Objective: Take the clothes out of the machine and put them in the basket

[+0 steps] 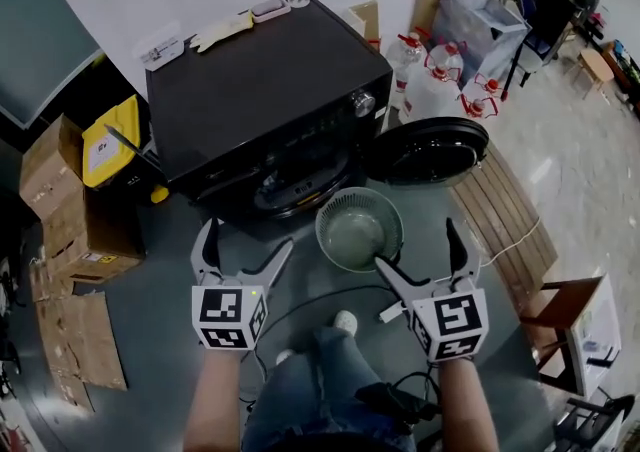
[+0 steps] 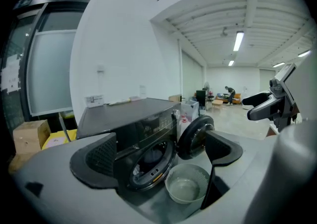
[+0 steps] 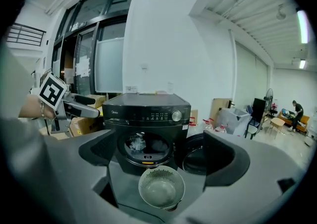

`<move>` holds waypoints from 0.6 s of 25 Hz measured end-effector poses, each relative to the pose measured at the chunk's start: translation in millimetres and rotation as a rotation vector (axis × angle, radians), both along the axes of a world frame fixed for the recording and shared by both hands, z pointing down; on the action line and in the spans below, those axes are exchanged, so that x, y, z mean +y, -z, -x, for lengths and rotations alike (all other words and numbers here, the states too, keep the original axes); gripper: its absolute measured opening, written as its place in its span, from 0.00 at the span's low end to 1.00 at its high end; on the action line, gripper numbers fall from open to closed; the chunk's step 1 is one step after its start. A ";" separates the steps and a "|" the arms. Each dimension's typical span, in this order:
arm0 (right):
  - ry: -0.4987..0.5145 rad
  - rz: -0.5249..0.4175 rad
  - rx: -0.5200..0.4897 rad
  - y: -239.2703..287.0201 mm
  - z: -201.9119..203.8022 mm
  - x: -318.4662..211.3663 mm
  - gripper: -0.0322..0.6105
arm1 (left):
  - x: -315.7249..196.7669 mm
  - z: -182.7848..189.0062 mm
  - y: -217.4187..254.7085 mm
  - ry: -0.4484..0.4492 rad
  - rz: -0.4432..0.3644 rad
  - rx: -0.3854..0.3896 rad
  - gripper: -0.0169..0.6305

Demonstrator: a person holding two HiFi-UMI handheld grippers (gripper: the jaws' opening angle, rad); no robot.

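I held left gripper [image 1: 248, 237] and right gripper [image 1: 416, 244] spread wide and empty at lower frame. Clothes [image 3: 140, 144] sat in the machine [image 1: 262, 90] drum, basket [image 1: 323, 231] empty just below. Risk: right gripper clipping the open door [image 1: 428, 151] on the way in.

Looks like a big open workshop or test-lab kind of space, not a home laundry room. The washing machine [image 1: 265, 100] just stands out on a bare grey floor [image 1: 160, 270], with cardboard boxes [image 1: 60, 200] stacked on one side and big water jugs [image 1: 435, 85] on the other. Long strip lights [image 2: 238, 41] under a beamed ceiling [image 2: 218, 15], tall glass panels [image 3: 94, 64], and a person [image 3: 296, 110] way off at the back.
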State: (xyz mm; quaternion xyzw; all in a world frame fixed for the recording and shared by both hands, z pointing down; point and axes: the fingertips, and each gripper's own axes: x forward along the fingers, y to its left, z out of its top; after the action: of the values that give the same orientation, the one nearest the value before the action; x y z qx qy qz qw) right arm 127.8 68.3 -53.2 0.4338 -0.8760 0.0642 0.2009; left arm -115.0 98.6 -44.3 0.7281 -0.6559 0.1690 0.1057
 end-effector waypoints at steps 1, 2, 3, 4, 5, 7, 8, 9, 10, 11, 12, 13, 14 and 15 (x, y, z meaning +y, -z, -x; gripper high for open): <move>0.015 0.005 0.009 -6.1 2.7 -5.0 0.90 | -3.9 -2.2 -6.9 0.002 0.006 0.007 0.89; 0.029 0.008 0.022 -12.8 5.9 -9.7 0.90 | -7.3 -4.0 -15.0 0.002 0.014 0.014 0.89; 0.042 0.013 0.035 -19.8 9.4 -13.7 0.90 | -10.2 -5.3 -24.5 0.003 0.025 0.019 0.89; 0.052 0.020 0.044 -27.3 12.9 -17.0 0.90 | -13.1 -6.0 -34.8 0.004 0.037 0.022 0.89; 0.059 0.029 0.046 -35.1 16.4 -19.8 0.90 | -16.4 -6.2 -45.5 0.004 0.048 0.022 0.89; 0.069 0.049 0.034 -51.7 24.6 -25.4 0.90 | -24.0 -5.8 -66.2 0.003 0.065 0.022 0.89; 0.072 0.058 0.032 -61.1 28.7 -28.5 0.90 | -27.7 -5.2 -76.5 0.002 0.072 0.023 0.89; 0.072 0.066 0.034 -71.3 32.3 -32.1 0.90 | -31.3 -4.1 -86.8 0.000 0.078 0.023 0.89; 0.066 0.072 0.039 -82.1 35.3 -36.2 0.90 | -34.9 -2.4 -97.3 -0.002 0.082 0.021 0.89; 0.055 0.079 0.041 -93.5 37.9 -40.6 0.90 | -38.5 -0.1 -108.3 -0.004 0.084 0.017 0.89; 0.041 0.089 0.037 -105.5 40.3 -44.8 0.90 | -42.1 2.3 -120.3 -0.005 0.086 0.013 0.89; 0.030 0.101 0.029 -118.2 43.1 -48.6 0.90 | -45.4 4.7 -133.7 -0.006 0.091 0.011 0.89; 0.021 0.113 0.020 -131.6 46.1 -51.6 0.90 | -48.3 6.7 -148.0 -0.007 0.099 0.012 0.89; 0.016 0.124 0.015 -145.5 49.4 -54.1 0.90 | -50.8 8.2 -162.0 -0.009 0.106 0.015 0.89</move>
State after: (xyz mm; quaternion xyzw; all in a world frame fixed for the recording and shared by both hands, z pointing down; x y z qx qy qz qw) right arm 78.4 14.2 92.3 0.4140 -0.8723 0.1133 0.2343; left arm -123.2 47.8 117.8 0.7255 -0.6420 0.1987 0.1484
